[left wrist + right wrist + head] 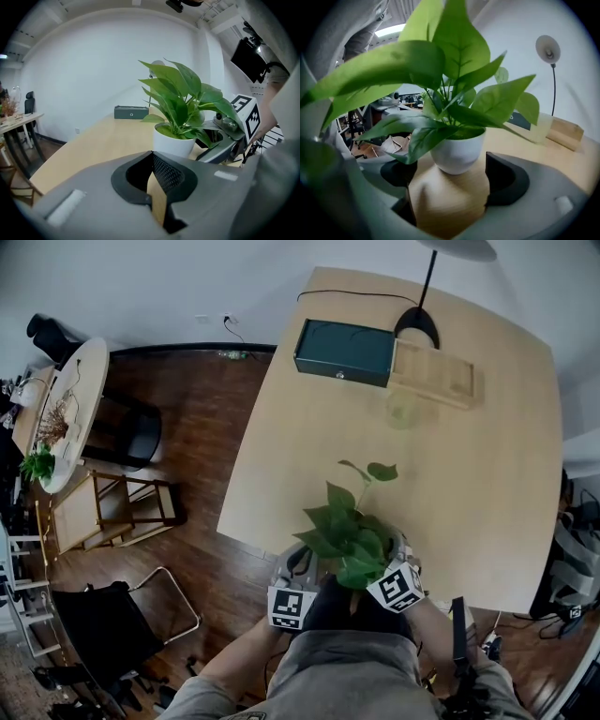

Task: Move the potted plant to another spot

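Note:
The potted plant (pixel 349 532), green leaves in a white pot (pixel 173 141), stands on the light wooden table (pixel 487 484) close to its near edge. My left gripper (pixel 302 565) is at the plant's left, and its pads (pixel 161 171) meet at the tip with nothing between them. The pot is ahead of it and to the right. My right gripper (pixel 399 557) is at the plant's right. In the right gripper view its jaws (pixel 450 180) stand wide open. The white pot (pixel 458 152) sits just at their tips, and the pads do not press on it. Leaves hide the pot in the head view.
At the table's far end are a dark green box (pixel 344 352), a wooden tray (pixel 433 373), a lamp base (pixel 417 326) and a pale cup (pixel 405 409). Chairs (pixel 122 507) and a round side table (pixel 75 399) stand on the wood floor to the left.

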`<control>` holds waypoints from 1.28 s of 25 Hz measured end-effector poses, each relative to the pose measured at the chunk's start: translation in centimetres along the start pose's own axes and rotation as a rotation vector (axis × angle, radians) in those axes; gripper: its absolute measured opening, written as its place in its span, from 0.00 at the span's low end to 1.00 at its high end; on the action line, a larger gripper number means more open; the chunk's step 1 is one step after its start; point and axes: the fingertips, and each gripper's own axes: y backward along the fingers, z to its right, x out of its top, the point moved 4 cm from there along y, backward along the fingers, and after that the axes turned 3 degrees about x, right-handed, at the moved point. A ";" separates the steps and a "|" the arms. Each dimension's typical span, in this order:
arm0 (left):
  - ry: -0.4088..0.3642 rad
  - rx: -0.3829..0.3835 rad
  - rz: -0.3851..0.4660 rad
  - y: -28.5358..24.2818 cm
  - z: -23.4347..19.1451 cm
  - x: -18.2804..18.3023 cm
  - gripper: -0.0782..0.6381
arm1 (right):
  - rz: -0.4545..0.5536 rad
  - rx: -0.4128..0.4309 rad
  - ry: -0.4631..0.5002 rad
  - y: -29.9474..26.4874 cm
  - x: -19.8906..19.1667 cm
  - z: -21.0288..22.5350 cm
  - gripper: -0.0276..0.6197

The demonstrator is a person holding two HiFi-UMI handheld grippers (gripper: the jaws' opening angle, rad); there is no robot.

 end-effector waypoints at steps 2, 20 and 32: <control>-0.003 -0.011 0.003 -0.5 -0.4 0.3 0.10 | 0.004 -0.002 0.007 -1.0 0.2 0.0 0.77; -0.083 -0.159 0.012 -2.4 -1.0 1.9 0.10 | 0.035 -0.102 -0.017 -3.8 1.5 1.1 0.76; -0.126 -0.216 0.104 -2.8 1.2 6.6 0.10 | 0.069 -0.193 -0.006 0.2 4.0 3.4 0.76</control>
